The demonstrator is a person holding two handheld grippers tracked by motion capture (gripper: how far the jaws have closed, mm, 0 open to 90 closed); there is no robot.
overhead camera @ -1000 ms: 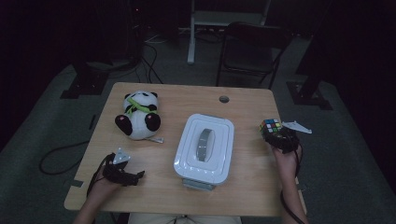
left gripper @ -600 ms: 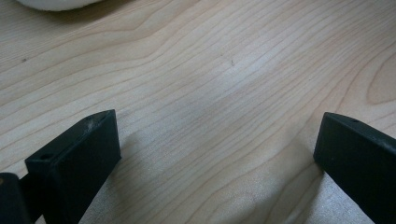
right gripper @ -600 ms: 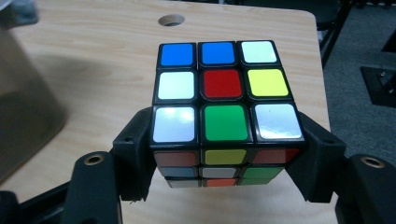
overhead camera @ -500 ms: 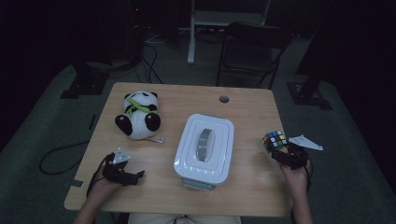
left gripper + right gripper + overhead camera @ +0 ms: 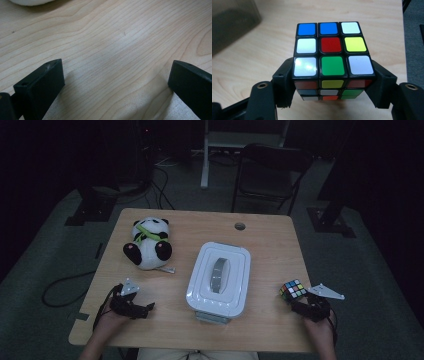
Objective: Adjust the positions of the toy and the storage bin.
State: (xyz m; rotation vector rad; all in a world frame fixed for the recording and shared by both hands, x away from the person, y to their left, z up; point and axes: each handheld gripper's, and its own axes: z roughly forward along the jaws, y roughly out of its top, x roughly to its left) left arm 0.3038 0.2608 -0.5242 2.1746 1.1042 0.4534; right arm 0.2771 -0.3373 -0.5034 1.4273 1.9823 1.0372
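Observation:
A scrambled puzzle cube (image 5: 293,290) (image 5: 332,52) sits at the table's right front, and my right gripper (image 5: 300,304) (image 5: 333,85) is shut on it, a jaw pressed against each side. At the left front my left gripper (image 5: 145,309) (image 5: 115,82) rests low over bare wood, its jaws wide open with nothing between them. A white lidded box (image 5: 219,276) with a grey handle stands in the middle of the table. A plush panda (image 5: 148,243) with a green scarf lies at the back left.
The wooden table (image 5: 190,325) has a round cable hole (image 5: 240,226) near its far edge. A dark chair (image 5: 272,172) stands behind the table, and cables (image 5: 60,290) trail across the floor on the left.
My right gripper has carried the cube toward the near edge of the table, along its right side. The left gripper has hardly moved.

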